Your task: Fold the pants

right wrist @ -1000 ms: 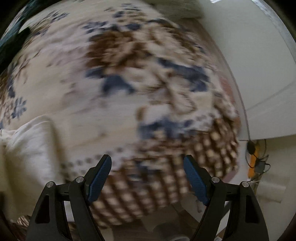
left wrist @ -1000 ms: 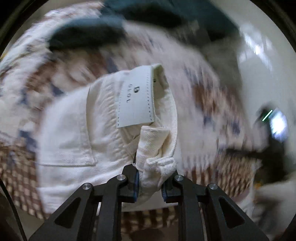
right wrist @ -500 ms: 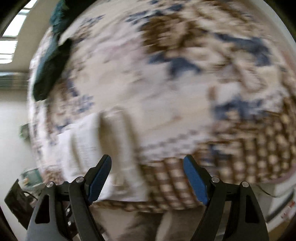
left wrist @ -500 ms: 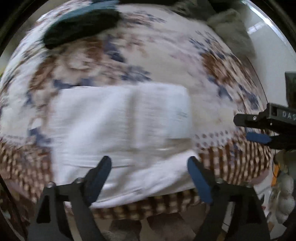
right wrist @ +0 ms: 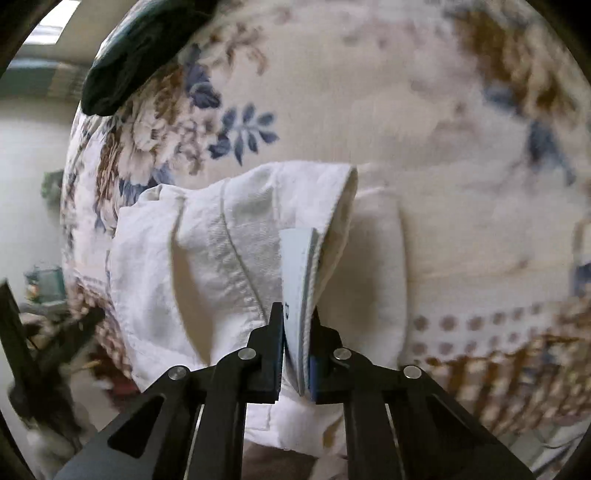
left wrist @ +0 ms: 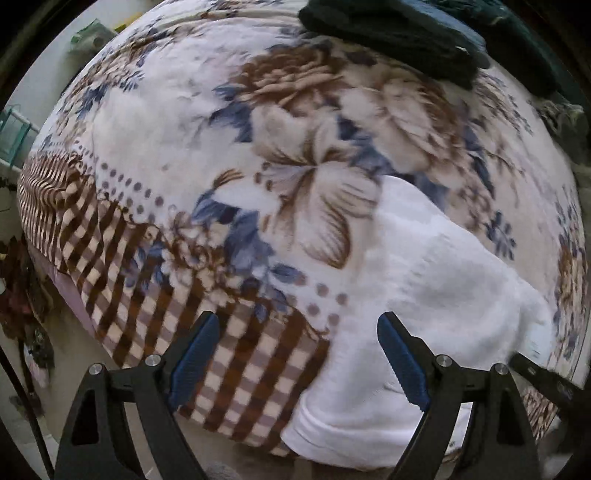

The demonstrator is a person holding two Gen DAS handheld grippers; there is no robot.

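The white pants [left wrist: 436, 280] lie folded on a floral blanket [left wrist: 221, 140], at the right of the left wrist view. My left gripper [left wrist: 295, 354] is open and empty, over the blanket's checked border just left of the pants. In the right wrist view my right gripper [right wrist: 297, 350] is shut on the pants' waistband edge with its white label [right wrist: 295, 280], and the pants [right wrist: 221, 251] are lifted and bunched there. The right gripper's black tip [left wrist: 546, 380] shows at the lower right of the left wrist view.
A dark green garment [left wrist: 399, 33] lies at the far side of the blanket, also in the right wrist view [right wrist: 136, 55]. The blanket's checked border [left wrist: 147, 280] hangs over the near bed edge. Clutter stands on the floor at left [right wrist: 40, 288].
My left gripper let go of the pants, opened and swung left. My right gripper moved left to the pants and shut on the waistband by the label.
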